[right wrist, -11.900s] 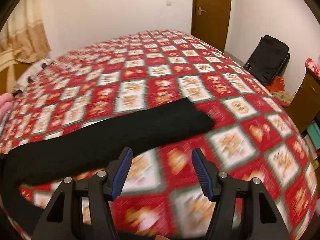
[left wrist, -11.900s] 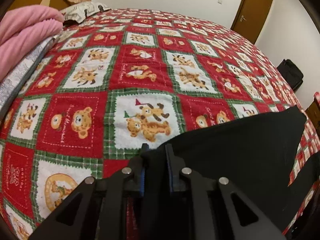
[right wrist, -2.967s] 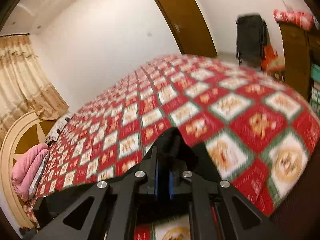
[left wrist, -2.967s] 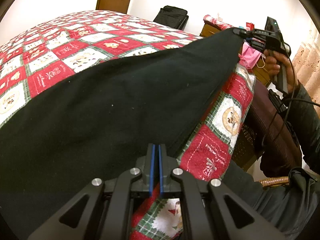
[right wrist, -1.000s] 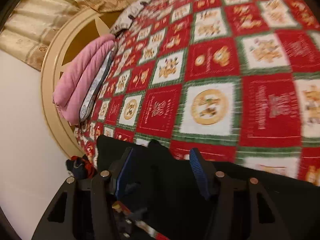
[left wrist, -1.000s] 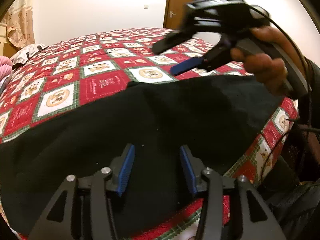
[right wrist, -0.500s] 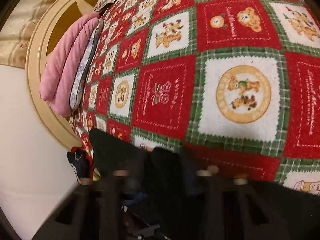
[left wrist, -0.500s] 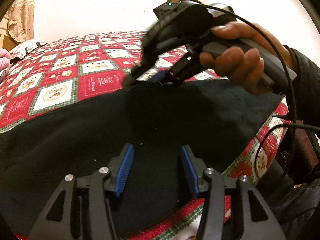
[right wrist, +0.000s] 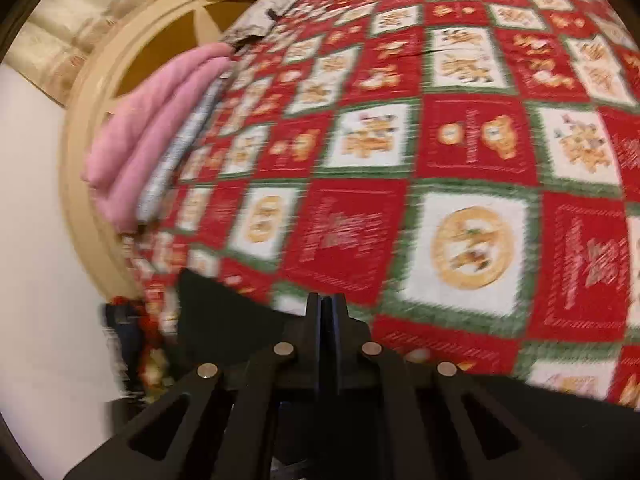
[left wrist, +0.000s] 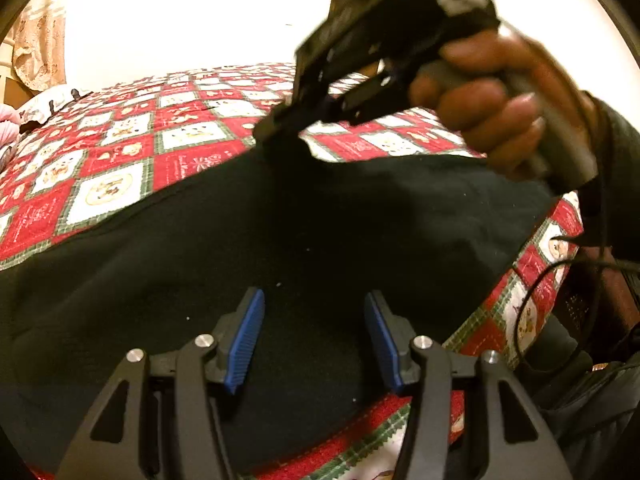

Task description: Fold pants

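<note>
The black pants (left wrist: 280, 240) are lying under the half-open, empty left gripper (left wrist: 314, 340), while the right gripper (left wrist: 280, 136), at twelve o'clock, is pinching their far edge with closed jaws.

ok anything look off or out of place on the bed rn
Nothing stands out. The black pants lie mostly flat on the red patchwork quilt. The right gripper is pinching their far edge, and the left gripper hovers open above them.
</note>
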